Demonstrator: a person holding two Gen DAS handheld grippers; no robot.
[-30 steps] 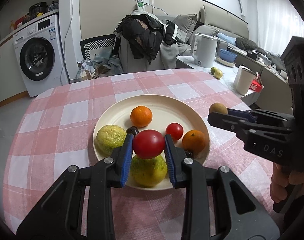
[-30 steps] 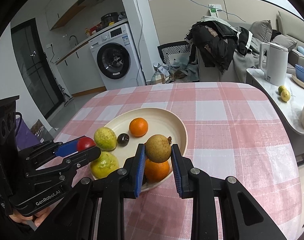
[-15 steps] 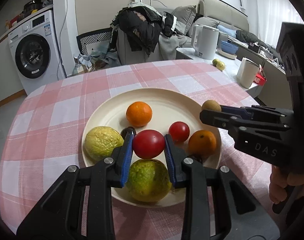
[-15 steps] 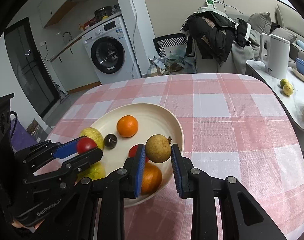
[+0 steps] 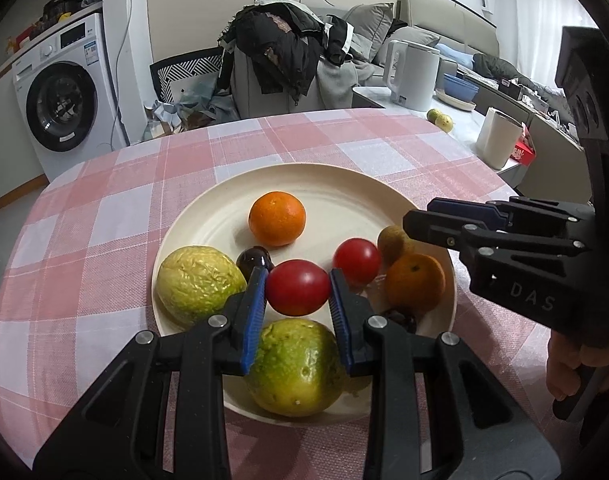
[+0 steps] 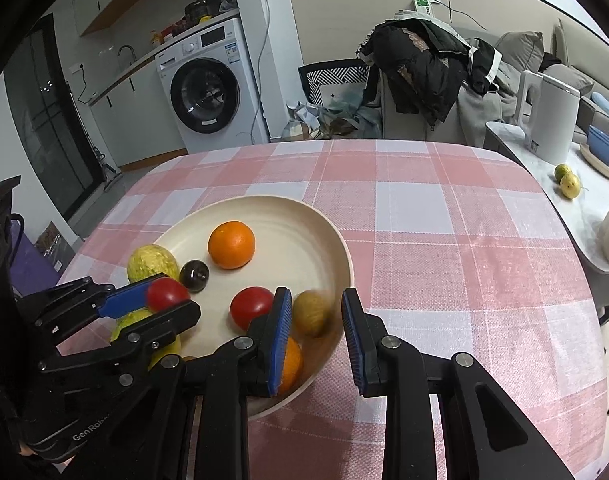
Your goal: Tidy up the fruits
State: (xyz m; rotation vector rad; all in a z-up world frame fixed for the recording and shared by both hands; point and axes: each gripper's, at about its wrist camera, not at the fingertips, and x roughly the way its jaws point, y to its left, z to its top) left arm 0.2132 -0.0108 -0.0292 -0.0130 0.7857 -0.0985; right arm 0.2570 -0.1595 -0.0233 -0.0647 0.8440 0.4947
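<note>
Presently, your left hand-held gripper [image 5: 298, 278] pinches a round red tomato [image 5: 298, 288] at lower centre of the left wrist view. It is held over the cream round plate [image 5: 344, 176], evidently to join the fruit gathered there. Your right hand-held gripper [image 6: 314, 295] stands spread over the plate's near rim. The brownish round fruit [image 6: 310, 314] between its pads is blurred and clear of the right pad, so I judge it loose. The plate sits on the pink checked tabletop [image 5: 104, 240].

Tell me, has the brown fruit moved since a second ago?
Yes. It has left the right hand-held gripper's grip and dropped, blurred, down inside the plate's rim.
</note>
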